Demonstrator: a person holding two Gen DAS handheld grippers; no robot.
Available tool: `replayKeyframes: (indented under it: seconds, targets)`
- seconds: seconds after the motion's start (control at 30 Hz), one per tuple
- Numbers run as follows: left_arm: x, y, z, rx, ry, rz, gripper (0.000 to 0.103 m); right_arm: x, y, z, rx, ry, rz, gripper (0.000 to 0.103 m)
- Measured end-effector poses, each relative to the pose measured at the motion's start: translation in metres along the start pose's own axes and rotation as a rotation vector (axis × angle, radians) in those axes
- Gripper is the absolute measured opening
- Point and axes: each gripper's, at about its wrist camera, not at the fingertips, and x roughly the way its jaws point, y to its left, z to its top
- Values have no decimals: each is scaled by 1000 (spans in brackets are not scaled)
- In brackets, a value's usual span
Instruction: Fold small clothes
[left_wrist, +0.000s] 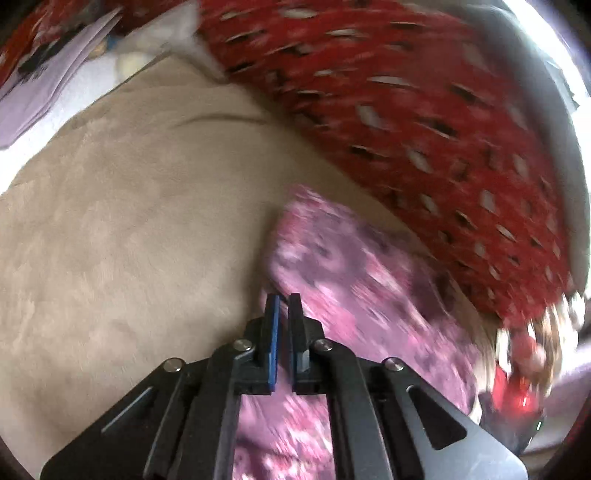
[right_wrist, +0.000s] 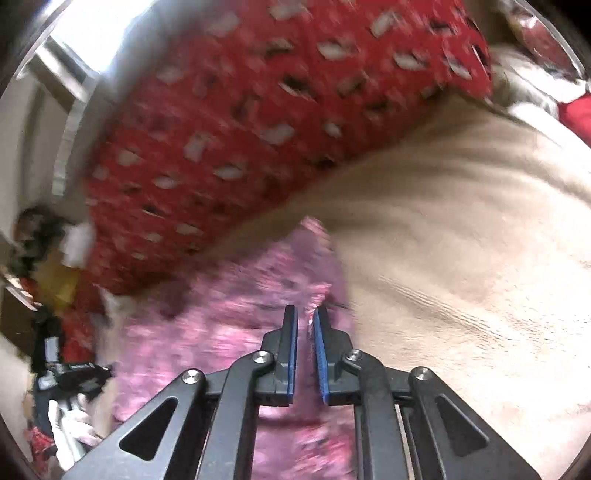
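Observation:
A pink and purple flowered garment (left_wrist: 351, 266) (right_wrist: 229, 314) lies on a beige plush blanket (left_wrist: 129, 221) (right_wrist: 461, 258); both views are blurred. My left gripper (left_wrist: 284, 297) is at the garment's left edge, its jaws nearly together with a thin fold of the pink cloth between the pads. At the garment's right edge is my right gripper (right_wrist: 306, 310), with a narrow gap between its blue pads and pink cloth pinched in it. The part of the garment under both grippers is hidden.
A big red cloth with white and black marks (left_wrist: 406, 110) (right_wrist: 240, 129) is heaped along the far side of the blanket. Pale lilac printed fabric (left_wrist: 44, 74) lies at the far left. Dark blurred clutter (right_wrist: 66, 373) sits at the lower left.

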Motion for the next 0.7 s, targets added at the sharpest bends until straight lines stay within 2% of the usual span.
replayKeyframes:
  seconds: [0.07,0.1,0.13,0.17,0.2,0.23,0.27,0.33,0.4,0.43,0.47,0.5,0.57,0.63,0.7]
  targets:
    - [7,-12,-17,58,5,48,14,5,10,-10,-36,27,34,12]
    - [17,-17,-24,97,24,107,15,17,15,-20,-76,72,19,12]
    - [31,-22,-33,139,56,180,15,31,17,-28,-105,141,-18,14]
    - [42,-26,-40,192,77,239,15,45,18,-39,-147,207,-78,9]
    - [40,-31,-45,238,52,265,15,38,22,-41,-180,161,-87,9]
    - [32,-37,-49,268,41,281,15,32,28,-42,-198,156,-98,11]
    - [25,-38,-51,263,44,261,15,24,32,-41,-204,160,-95,16]
    - [10,-36,-57,216,45,190,15,6,37,-44,-209,137,-30,16]
    - [14,-33,-68,204,72,223,16,-1,38,-54,-220,143,-43,20]
    - [23,-34,-76,218,109,250,16,8,36,-62,-213,196,-70,26]
    - [28,-37,-80,232,128,274,16,19,27,-72,-197,278,-108,20]
    - [24,-41,-87,254,117,284,16,14,24,-75,-185,259,-91,20]
    - [8,-46,-98,264,131,257,17,0,24,-74,-154,260,-87,22]
    - [-2,-41,-110,230,193,187,17,-10,21,-74,-118,305,-74,23]
    - [-12,-30,-125,203,241,170,17,-22,20,-80,-136,354,-110,25]
